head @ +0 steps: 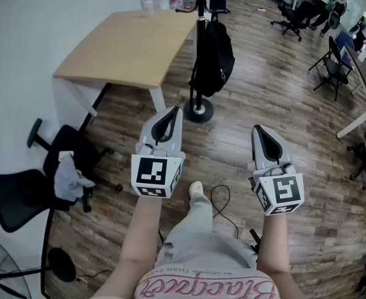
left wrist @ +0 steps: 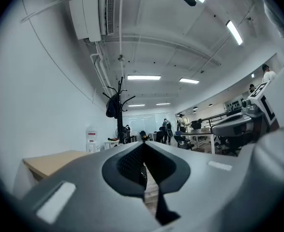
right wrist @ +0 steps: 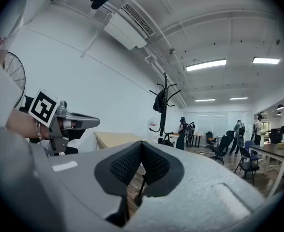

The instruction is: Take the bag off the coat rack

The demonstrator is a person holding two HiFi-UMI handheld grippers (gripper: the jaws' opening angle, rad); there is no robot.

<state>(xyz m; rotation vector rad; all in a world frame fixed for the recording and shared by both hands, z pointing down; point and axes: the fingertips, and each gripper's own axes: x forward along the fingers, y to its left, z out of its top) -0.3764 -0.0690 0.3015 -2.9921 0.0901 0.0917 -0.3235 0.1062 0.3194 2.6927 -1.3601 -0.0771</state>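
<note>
The left hand-held gripper [head: 168,116] and right hand-held gripper [head: 262,133] are closed, empty. Approach the black fabric backpack [head: 212,58] hanging on the black metal coat rack [head: 199,108], then lift its strap clear.

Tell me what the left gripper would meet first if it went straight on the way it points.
Probably the black bag on the coat rack: the left gripper, shut and empty, points roughly at it across the wooden floor. Depth is unclear.
</note>
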